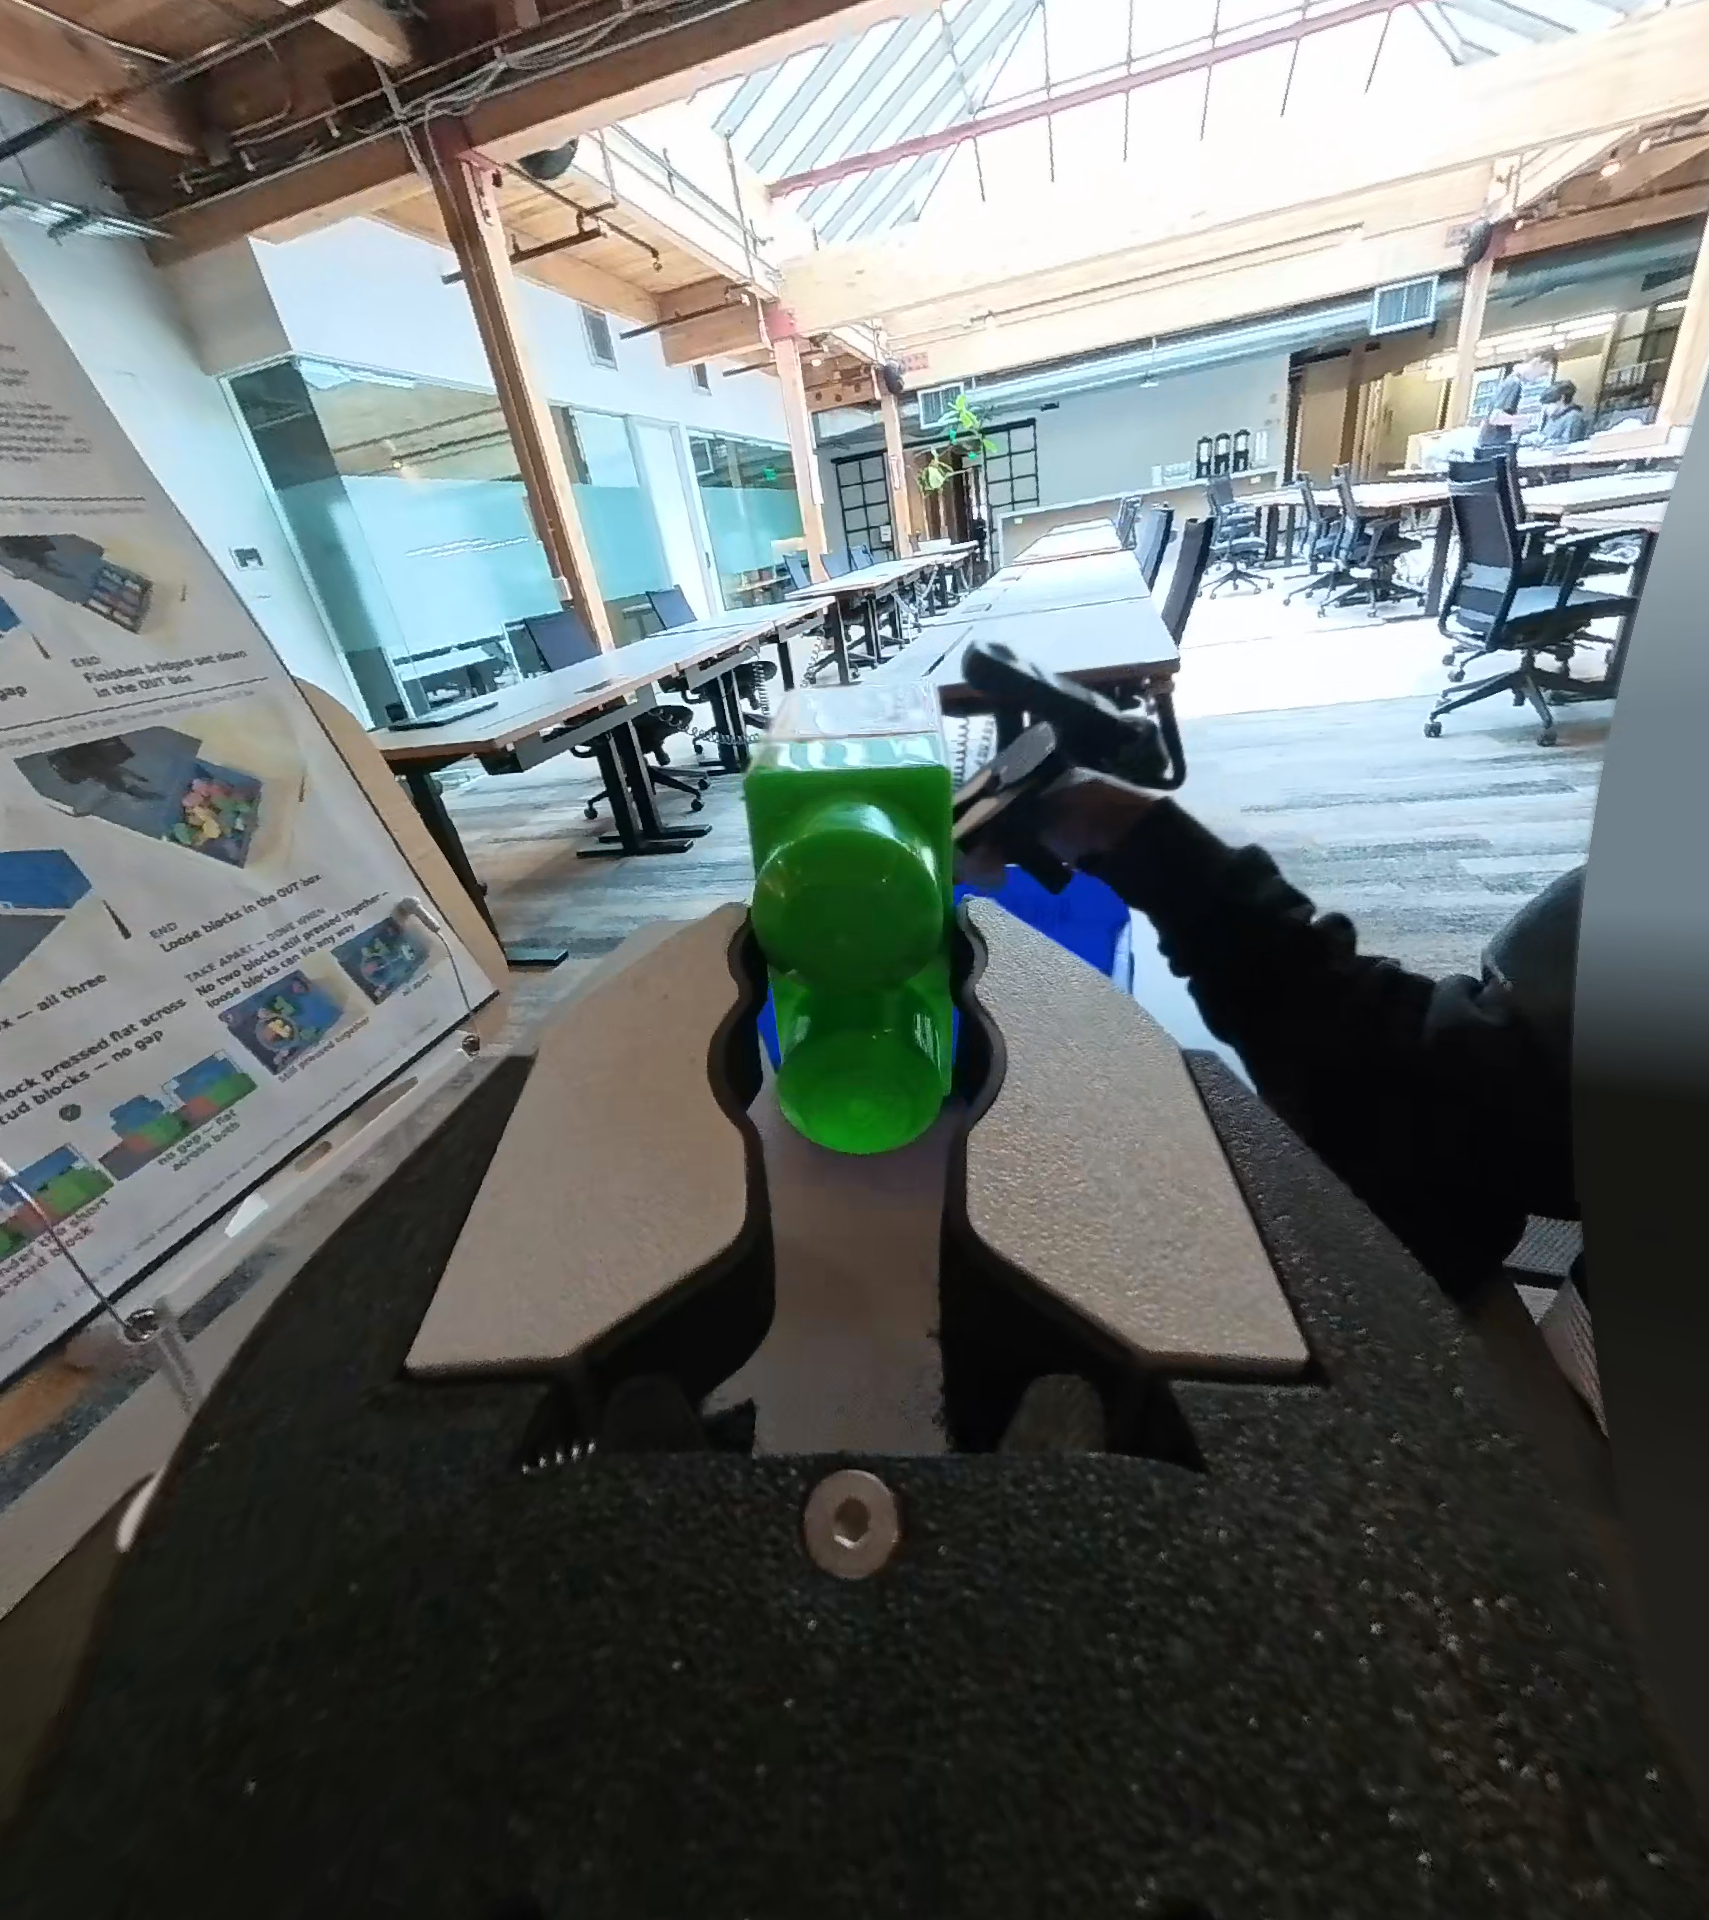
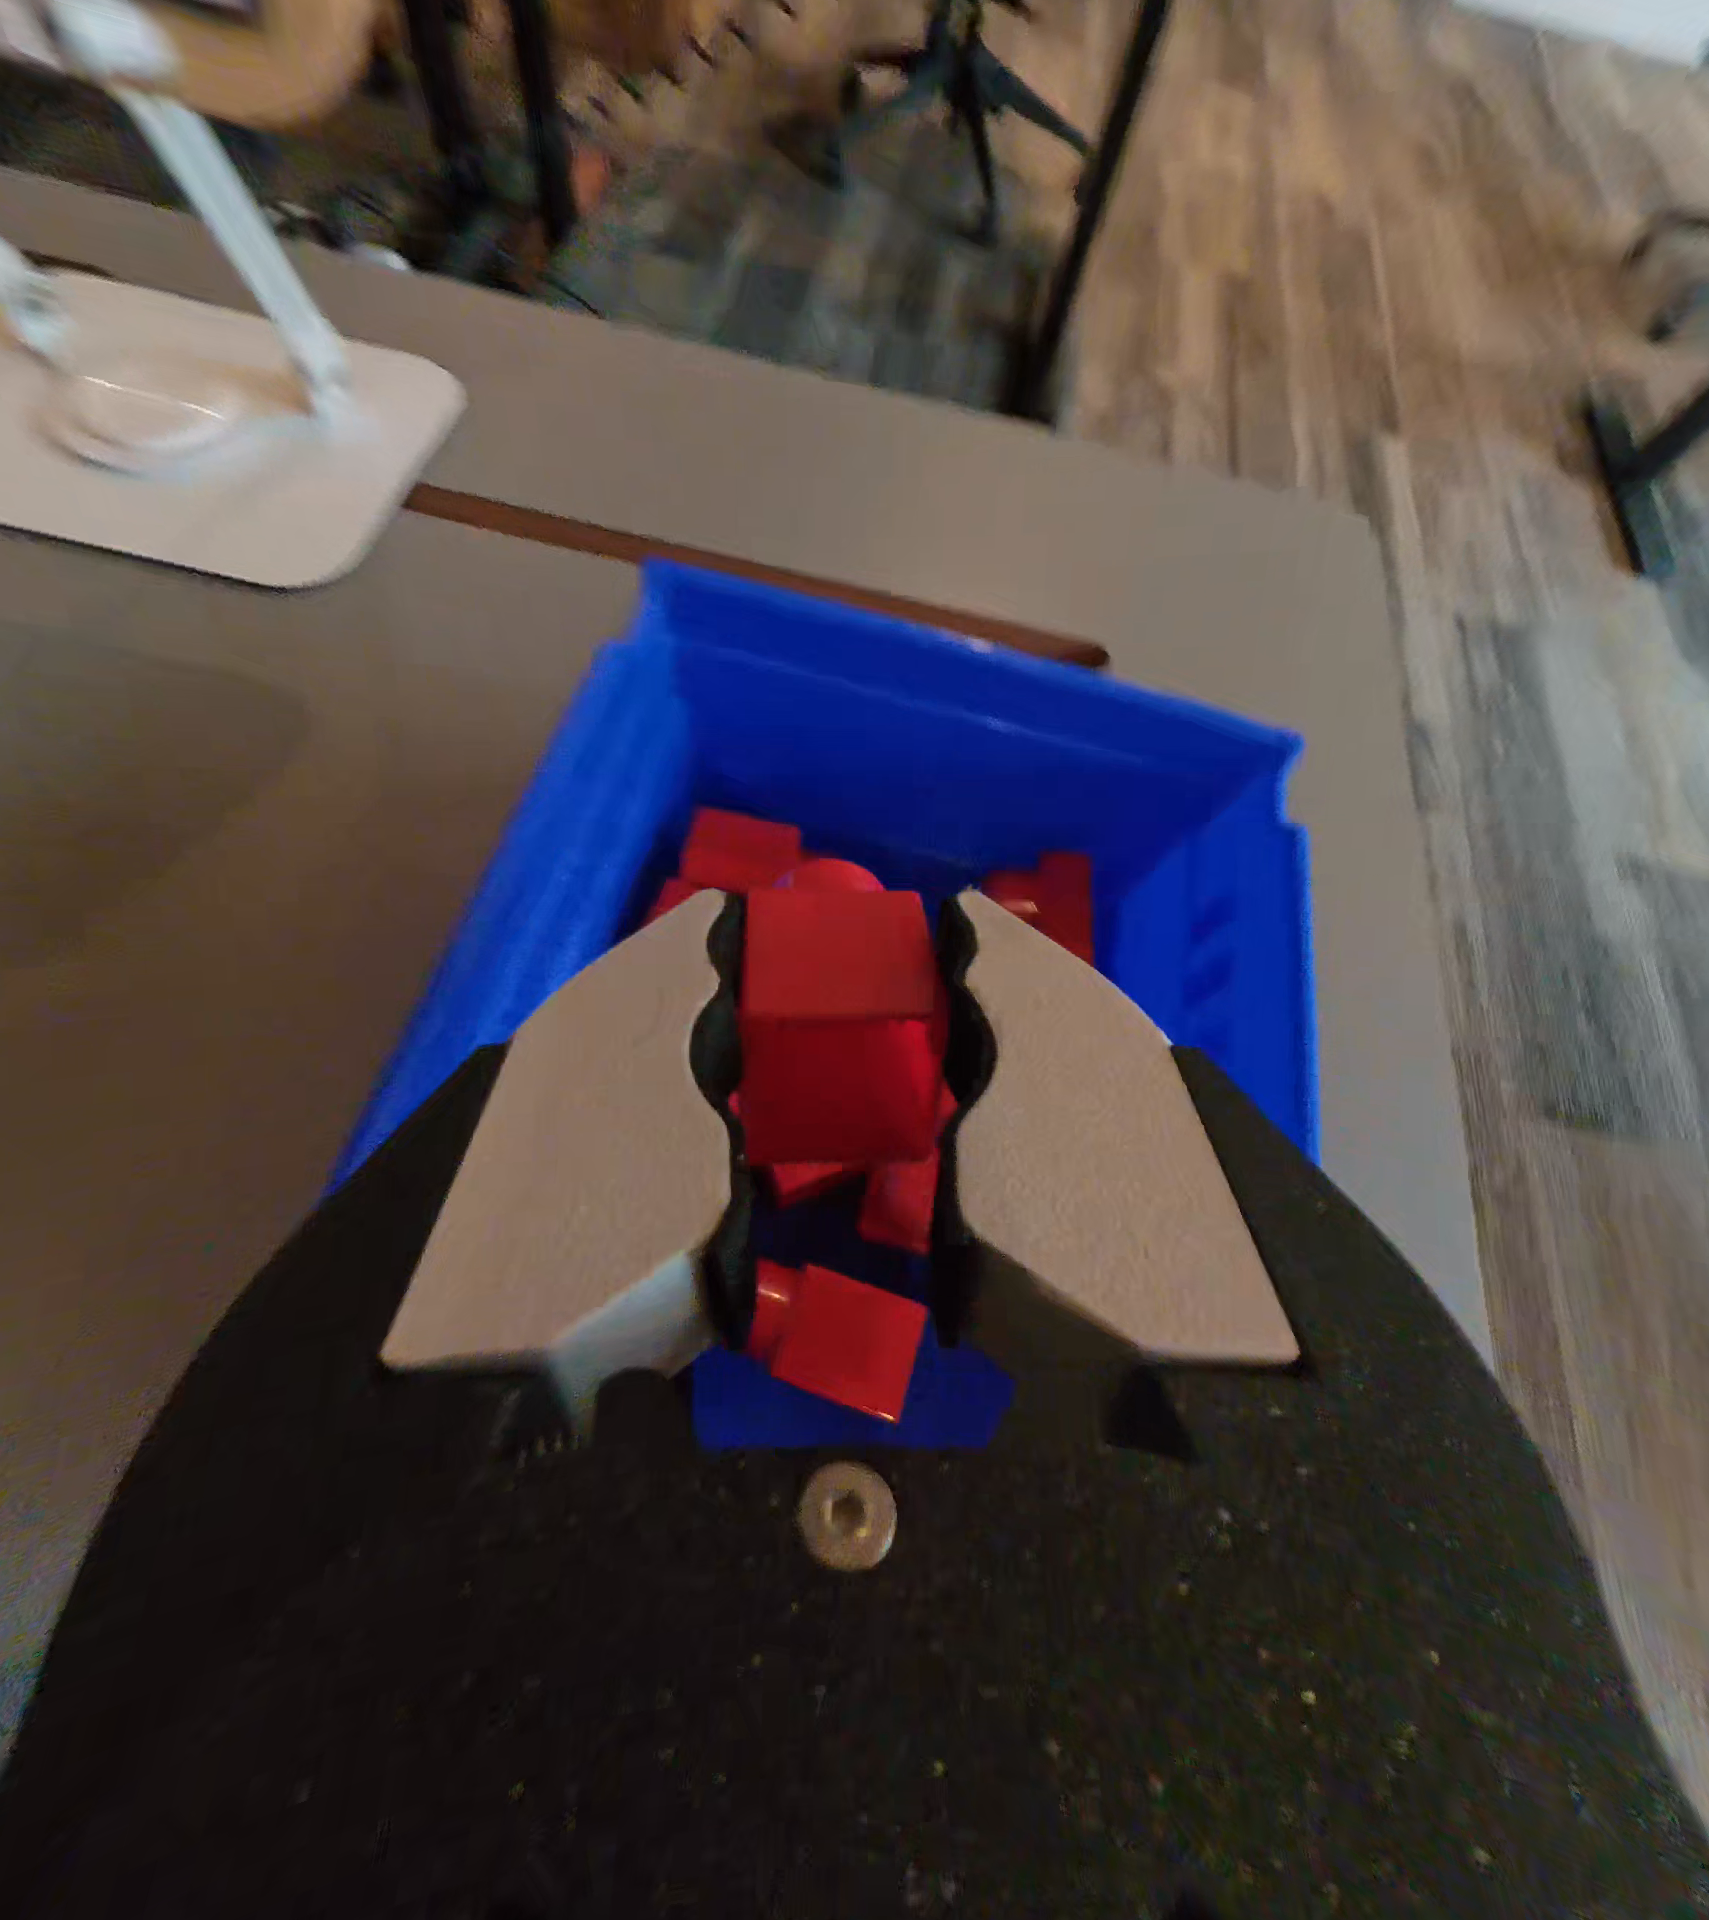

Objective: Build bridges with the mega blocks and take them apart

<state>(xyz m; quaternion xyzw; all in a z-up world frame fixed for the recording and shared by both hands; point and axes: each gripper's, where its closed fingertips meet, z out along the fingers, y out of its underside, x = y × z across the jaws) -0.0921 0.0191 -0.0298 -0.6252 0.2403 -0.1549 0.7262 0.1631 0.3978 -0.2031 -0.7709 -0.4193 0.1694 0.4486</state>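
Fingers of the left gripper are clamped on a green block, which is held up in the air with its 2 studs turned back toward the camera. Fingers of the right gripper are closed on a red block, held just above a blue bin that stands on the table and holds several more red blocks. The right wrist view is blurred, so it cannot be told whether the held block touches those beneath it.

If the block is being lifted out for building, as seems likely, it should be raised straight up until the bin's walls are cleared, so that no neighbouring block is dragged along. The grip should be kept firm and square on the flat sides. Before the 2 blocks are joined, studs should be lined up with the hollow underside and pressure applied evenly, so that no gap is left. An instruction sheet on a stand is seen at the left.
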